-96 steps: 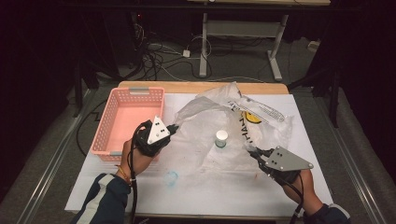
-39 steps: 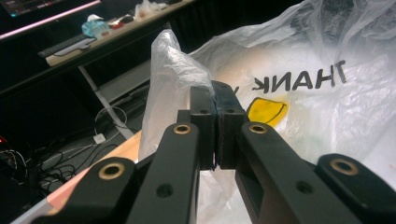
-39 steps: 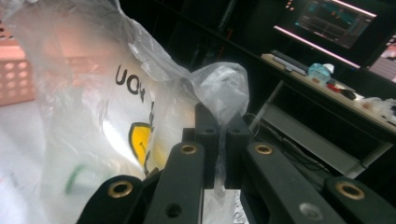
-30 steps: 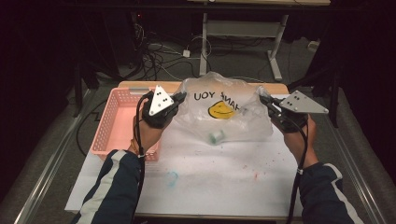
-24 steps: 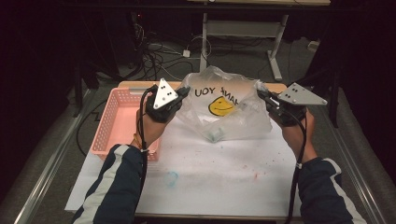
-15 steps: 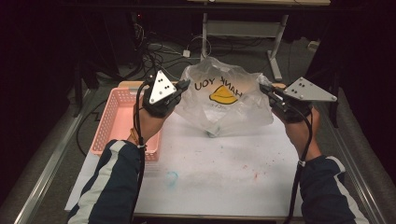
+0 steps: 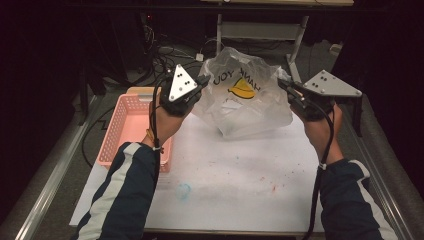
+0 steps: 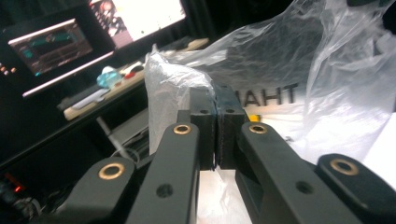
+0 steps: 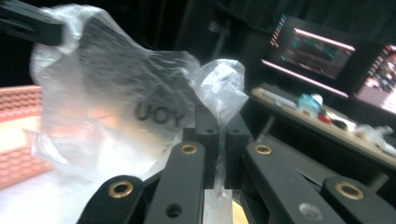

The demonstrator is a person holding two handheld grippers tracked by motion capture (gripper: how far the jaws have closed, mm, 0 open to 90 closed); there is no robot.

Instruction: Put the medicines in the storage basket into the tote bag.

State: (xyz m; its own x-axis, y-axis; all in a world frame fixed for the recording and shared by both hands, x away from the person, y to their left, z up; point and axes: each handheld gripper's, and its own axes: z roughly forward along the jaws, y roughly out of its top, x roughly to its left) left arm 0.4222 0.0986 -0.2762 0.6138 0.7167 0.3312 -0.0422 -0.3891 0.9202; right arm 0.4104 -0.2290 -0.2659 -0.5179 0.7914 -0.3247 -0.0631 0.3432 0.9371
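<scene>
High view: pink basket [image 7: 131, 112] left of lifted plastic bag [image 7: 245, 100].

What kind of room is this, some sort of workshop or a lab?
Most likely a lab set up for recording. The white table stands in a dark room, cables lie loose on the floor behind it, and lit computer screens stand on a desk nearby.

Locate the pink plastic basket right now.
In the high view the pink plastic basket sits at the white table's left edge, partly behind the left forearm, left of the clear plastic bag.
</scene>
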